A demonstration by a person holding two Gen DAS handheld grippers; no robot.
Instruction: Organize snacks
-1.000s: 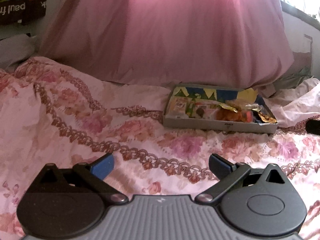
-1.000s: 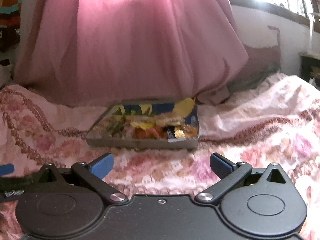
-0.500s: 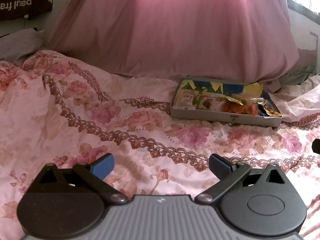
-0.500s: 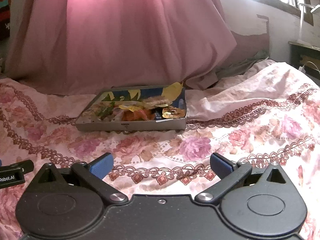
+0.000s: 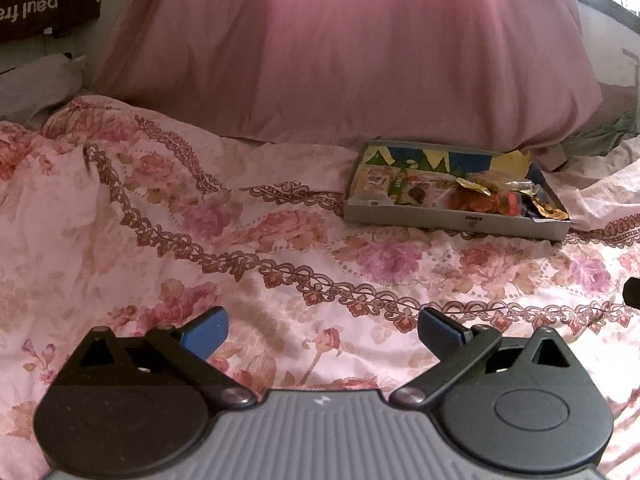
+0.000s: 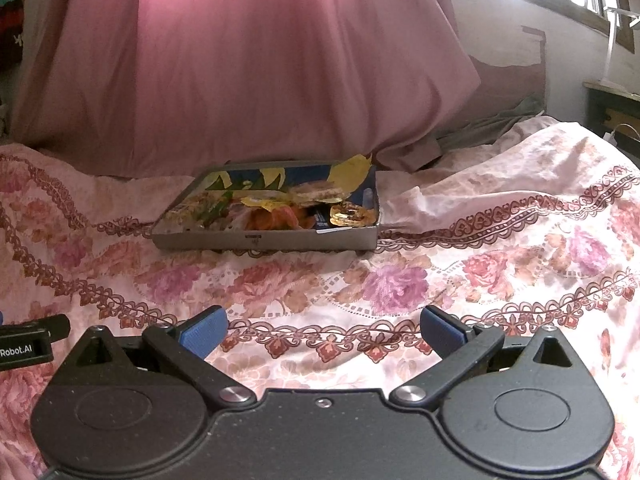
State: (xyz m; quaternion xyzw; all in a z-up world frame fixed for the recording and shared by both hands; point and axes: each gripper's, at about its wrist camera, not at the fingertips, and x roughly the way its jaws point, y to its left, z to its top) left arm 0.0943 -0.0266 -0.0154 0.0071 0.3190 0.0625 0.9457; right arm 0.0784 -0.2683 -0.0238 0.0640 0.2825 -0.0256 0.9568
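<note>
Both grippers hovering wide open, empty, over pink floral bedspread (image 5: 280, 240).
Left gripper (image 5: 322, 330), right gripper (image 6: 323, 330) facing shallow grey snack-filled tray (image 6: 264, 238) lying ahead beside pink curtain (image 6: 240, 60).

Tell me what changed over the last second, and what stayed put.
Both claws backed away from the snack box: in both views it looks smaller and more floral bedspread shows in front. Nothing was gripped or released. The left claw and right claw stayed open and empty; the box and its snacks did not move.
</note>
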